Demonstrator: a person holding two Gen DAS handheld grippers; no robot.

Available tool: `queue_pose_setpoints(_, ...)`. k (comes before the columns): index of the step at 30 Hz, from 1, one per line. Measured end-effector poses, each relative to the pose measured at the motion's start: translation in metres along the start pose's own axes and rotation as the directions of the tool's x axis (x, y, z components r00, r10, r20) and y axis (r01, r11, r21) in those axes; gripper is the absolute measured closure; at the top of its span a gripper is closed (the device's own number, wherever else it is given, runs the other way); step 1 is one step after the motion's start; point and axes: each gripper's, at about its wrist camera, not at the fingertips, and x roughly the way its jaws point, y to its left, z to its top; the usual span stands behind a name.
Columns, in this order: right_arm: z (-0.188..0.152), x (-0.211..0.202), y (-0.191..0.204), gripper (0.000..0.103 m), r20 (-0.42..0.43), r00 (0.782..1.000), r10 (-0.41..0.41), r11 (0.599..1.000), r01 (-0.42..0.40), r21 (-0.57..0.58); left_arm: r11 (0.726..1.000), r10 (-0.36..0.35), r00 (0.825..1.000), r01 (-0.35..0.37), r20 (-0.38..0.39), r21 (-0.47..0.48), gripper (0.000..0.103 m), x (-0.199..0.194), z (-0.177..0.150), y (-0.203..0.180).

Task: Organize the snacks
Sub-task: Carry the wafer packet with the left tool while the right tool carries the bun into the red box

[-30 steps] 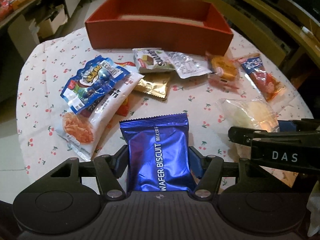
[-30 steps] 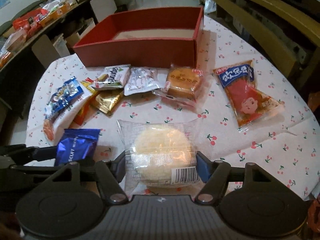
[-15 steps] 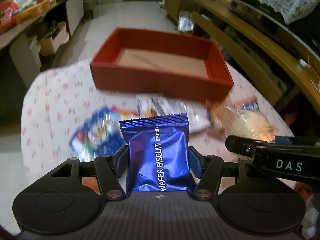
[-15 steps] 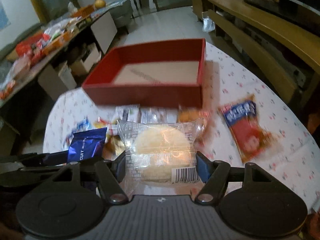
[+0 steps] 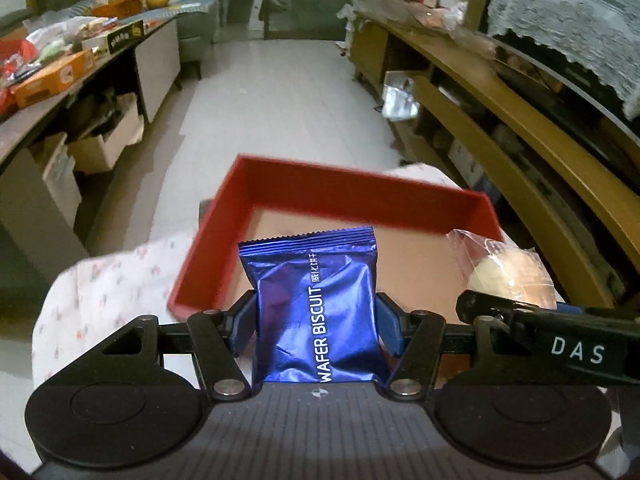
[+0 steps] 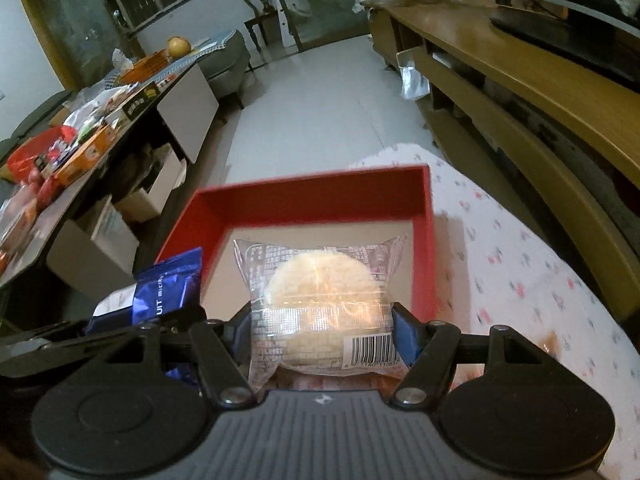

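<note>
My left gripper (image 5: 316, 320) is shut on a shiny blue wafer biscuit packet (image 5: 314, 304), held upright over the near left part of the red box (image 5: 352, 188). My right gripper (image 6: 322, 332) is shut on a clear-wrapped round pale cake (image 6: 320, 300), held over the same red box (image 6: 308, 196), toward its right half. The box has a bare brown floor. In the left wrist view the cake (image 5: 508, 272) shows at the right beside the other gripper's arm; in the right wrist view the blue packet (image 6: 168, 284) shows at the left.
The box stands at the far end of a table with a white cherry-print cloth (image 6: 520, 264). A cluttered sideboard (image 5: 60, 76) runs along the left. A long wooden bench and counter (image 5: 520, 120) run along the right. Pale floor lies beyond the table.
Both grippers have risen and moved forward from over the scattered snacks to above the red box, each still holding its packet. The loose snacks on the cloth have dropped out of view.
</note>
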Motion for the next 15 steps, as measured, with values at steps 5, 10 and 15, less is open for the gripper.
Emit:
queue_pose_setpoints(5,0.023,0.044,-0.002,0.031,-0.013,1.000,0.005,1.000,-0.004,0.029,1.000,0.028,1.000,-0.028,-0.007,-0.008,0.036,0.034,0.017,0.006)
queue_pose_setpoints(10,0.031,0.077,-0.004,0.031,-0.036,0.999,-0.016,1.000,0.016,0.009,0.999,0.054,0.998,-0.054,-0.035,0.002,0.036,0.063,0.019,0.008)
queue_pose_setpoints(15,0.027,0.094,-0.001,0.031,-0.045,0.997,-0.062,0.997,0.060,-0.050,0.997,0.074,0.994,-0.074,-0.076,-0.003,0.036,0.080,0.013,0.012)
